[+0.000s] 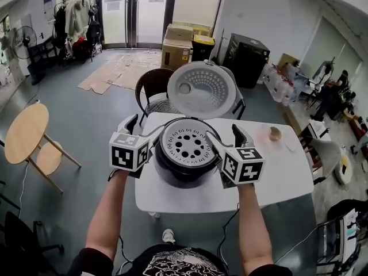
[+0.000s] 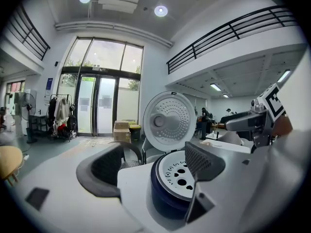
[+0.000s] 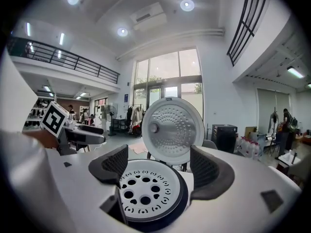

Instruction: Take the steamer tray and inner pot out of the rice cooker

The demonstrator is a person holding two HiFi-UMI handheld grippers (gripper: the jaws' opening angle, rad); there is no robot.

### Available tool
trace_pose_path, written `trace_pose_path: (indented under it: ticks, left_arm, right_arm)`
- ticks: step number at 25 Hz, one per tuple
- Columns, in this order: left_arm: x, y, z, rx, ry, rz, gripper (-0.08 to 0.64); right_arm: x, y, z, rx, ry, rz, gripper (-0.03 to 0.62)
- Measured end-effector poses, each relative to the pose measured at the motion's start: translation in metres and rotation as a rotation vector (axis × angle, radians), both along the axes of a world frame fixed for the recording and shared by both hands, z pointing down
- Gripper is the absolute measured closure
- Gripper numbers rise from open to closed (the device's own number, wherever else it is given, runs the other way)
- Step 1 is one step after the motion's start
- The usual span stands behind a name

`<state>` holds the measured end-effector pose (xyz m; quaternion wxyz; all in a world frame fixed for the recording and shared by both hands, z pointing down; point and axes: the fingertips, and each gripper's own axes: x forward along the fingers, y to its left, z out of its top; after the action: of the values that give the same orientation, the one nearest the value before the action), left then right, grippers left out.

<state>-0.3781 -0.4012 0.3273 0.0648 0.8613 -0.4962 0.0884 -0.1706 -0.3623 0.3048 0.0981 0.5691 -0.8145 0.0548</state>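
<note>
Steamer tray (image 1: 187,144), white, hole-dotted, inside rice cooker (image 1: 172,174), lid (image 1: 201,89) raised; left tool (image 2: 154,166), right tool (image 3: 160,171) both wide apart.

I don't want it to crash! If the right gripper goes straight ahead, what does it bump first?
Probably the rice cooker's open lid, standing upright straight ahead between the open jaws of the right gripper. The steamer tray lies lower, seemingly under that line, though depth is hard to judge.

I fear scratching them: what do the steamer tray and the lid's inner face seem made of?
Steamer tray: probably white plastic, matte, with moulded round and heart-shaped holes. Lid's inner face: apparently metal, silvery, dull sheen, stamped dimples. Looks alone leave both open.
</note>
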Motion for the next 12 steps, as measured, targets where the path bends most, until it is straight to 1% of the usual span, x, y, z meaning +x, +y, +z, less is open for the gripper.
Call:
trace_pose_path:
  ticks: [5,12]
  left_arm:
    - [0.015,-0.021,-0.018,-0.001,-0.016,0.002,0.163]
    - [0.035,-0.034,-0.014,0.010,-0.032,-0.034,0.163]
  right_arm:
    - [0.014,-0.024,-0.017,0.003,-0.003,-0.005,0.196]
    - [0.031,-0.046,-0.006,0.010,-0.011,-0.057,0.198]
